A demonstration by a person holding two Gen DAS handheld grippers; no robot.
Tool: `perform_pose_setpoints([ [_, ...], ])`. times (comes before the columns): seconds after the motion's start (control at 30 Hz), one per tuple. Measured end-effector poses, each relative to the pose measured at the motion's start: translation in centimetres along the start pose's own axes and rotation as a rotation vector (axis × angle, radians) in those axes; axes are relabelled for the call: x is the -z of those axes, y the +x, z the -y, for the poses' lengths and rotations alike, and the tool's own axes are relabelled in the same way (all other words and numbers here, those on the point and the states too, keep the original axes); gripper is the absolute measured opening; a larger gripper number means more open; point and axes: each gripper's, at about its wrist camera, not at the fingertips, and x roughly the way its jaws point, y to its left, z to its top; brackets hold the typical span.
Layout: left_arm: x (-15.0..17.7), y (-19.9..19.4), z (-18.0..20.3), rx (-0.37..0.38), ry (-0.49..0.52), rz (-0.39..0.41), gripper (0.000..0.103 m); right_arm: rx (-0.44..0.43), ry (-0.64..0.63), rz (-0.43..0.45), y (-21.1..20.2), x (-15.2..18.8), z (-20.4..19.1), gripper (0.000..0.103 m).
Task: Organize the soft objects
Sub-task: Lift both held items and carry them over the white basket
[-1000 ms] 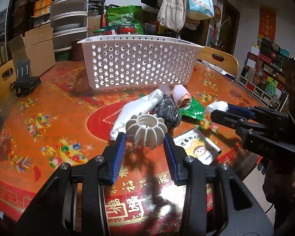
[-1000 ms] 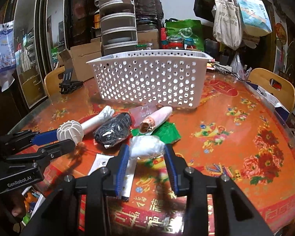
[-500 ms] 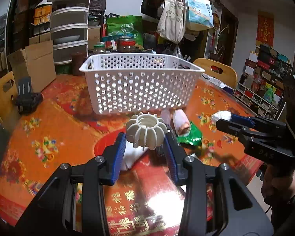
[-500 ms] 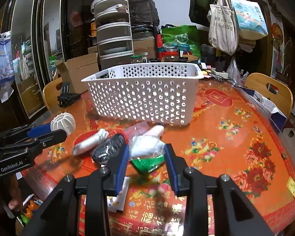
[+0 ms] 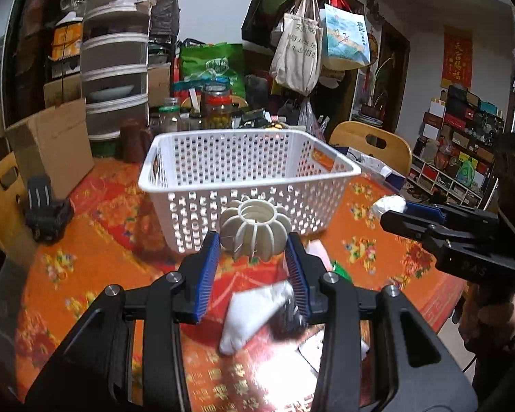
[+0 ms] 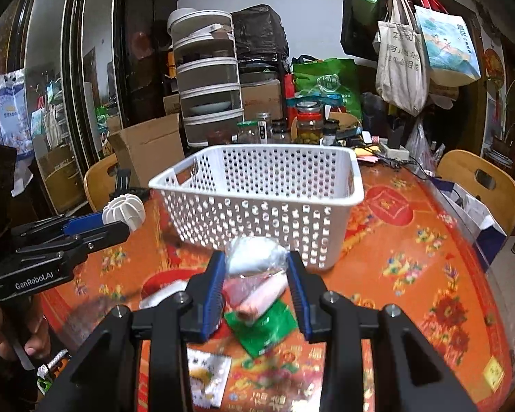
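Observation:
My left gripper (image 5: 254, 243) is shut on a cream ribbed pumpkin-shaped soft toy (image 5: 255, 228), held above the table just in front of the white perforated basket (image 5: 250, 168). My right gripper (image 6: 254, 261) is shut on a white soft lump wrapped in clear plastic (image 6: 255, 254), also lifted before the basket (image 6: 257, 185). Each gripper shows in the other's view: the right gripper (image 5: 395, 211) with its white lump, the left gripper (image 6: 120, 219) with the ribbed toy (image 6: 124, 207). The basket looks empty.
On the orange patterned table lie a white pouch (image 5: 254, 312), a dark net item (image 5: 286, 319), a pink tube (image 6: 264, 297), a green packet (image 6: 262, 326) and a printed sachet (image 6: 207, 377). A cardboard box (image 5: 55, 144), jars (image 5: 218, 106) and wooden chairs (image 6: 480, 185) surround it.
Both grippers have risen off the table with their objects and come closer to the basket, whose inside is now visible from above the rim.

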Motion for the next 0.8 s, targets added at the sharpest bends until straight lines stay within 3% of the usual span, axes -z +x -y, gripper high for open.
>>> perform_pose_setpoints([
  [0.47,-8.4,4.9,-1.5,0.017,-0.02,-0.075,0.037,0.013,-0.013,-0.053,4.1,-6.8,1.5,0.036],
  [0.6,-11.7,8.5,-2.4,0.005,-0.04,-0.151,0.037,0.032,0.0,-0.091,6.5,-9.2,2.5,0.036],
  [0.8,-13.8,14.8,-3.5,-0.014,-0.06,-0.291,0.037,0.048,0.026,-0.197,11.9,-11.7,4.2,0.036],
])
